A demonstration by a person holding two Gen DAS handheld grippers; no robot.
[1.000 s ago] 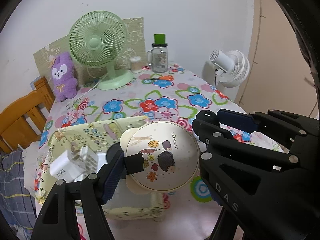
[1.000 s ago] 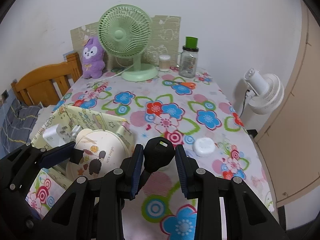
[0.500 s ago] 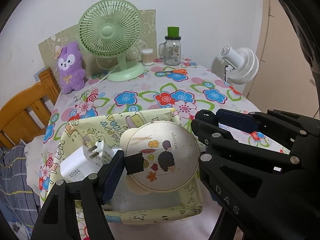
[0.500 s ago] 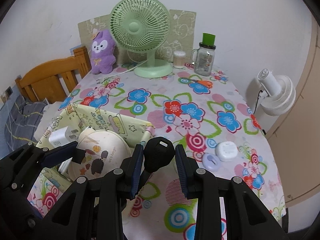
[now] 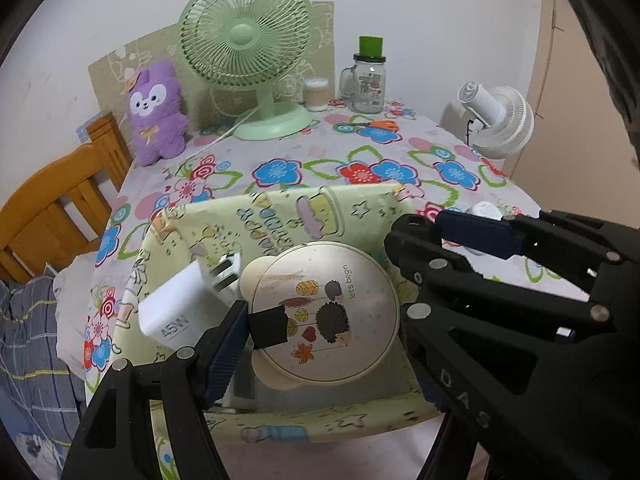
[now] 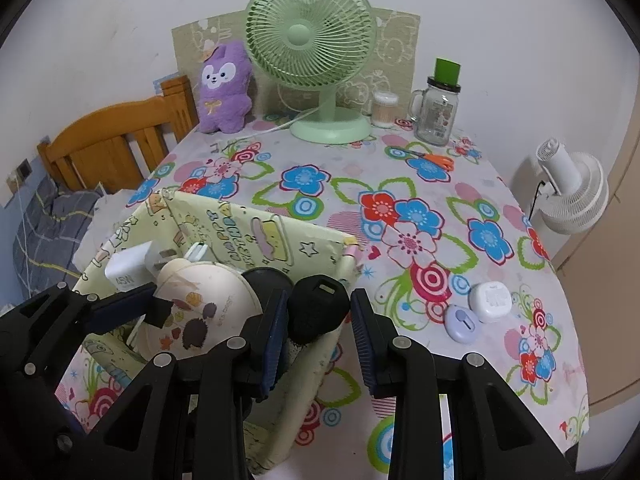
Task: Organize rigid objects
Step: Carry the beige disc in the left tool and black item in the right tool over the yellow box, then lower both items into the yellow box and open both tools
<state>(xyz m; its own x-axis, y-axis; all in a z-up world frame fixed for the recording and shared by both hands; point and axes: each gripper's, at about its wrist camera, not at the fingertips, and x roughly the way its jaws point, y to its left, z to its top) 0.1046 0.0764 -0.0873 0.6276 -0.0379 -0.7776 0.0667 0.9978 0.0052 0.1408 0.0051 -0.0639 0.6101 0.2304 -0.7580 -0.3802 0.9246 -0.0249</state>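
A pale yellow fabric storage box [image 5: 280, 216] printed with cartoon figures sits at the near left part of the table [image 6: 360, 184], which is covered with a bright flower-patterned cloth. Inside the box lies a white 45W charger plug [image 5: 176, 308], its metal prongs pointing toward the far wall of the box.

The left gripper [image 5: 320, 300] hangs over the open box with its jaws spread wide. A round cream hand mirror [image 5: 324, 316] with a hedgehog and leaf picture and the words "let's begin" sits between them, above the box interior. The left finger's blue pad [image 5: 224, 344] touches a black block at the mirror's edge; whether the right finger touches the mirror I cannot tell, so the hold itself is unclear.

In the right wrist view, the right gripper [image 6: 318, 314] is just beside the box's near right corner, jaws partly open, with a black round-headed object [image 6: 318, 308] between them. The pads look slightly apart from its sides; whether they press on it cannot be told. A second dark round item [image 6: 266, 280] shows just behind it at the box's rim.

On the cloth to the right of the box, a small white case [image 6: 491, 302] and a small lilac case [image 6: 462, 322] lie side by side, nearly touching.

At the far end of the table stand a green desk fan [image 6: 312, 40], a purple plush toy [image 6: 224, 88], a glass jar mug with a green lid [image 6: 438, 108], and a small tub of cotton swabs [image 6: 385, 109]. Orange-handled scissors [image 6: 434, 159] lie near the jar.
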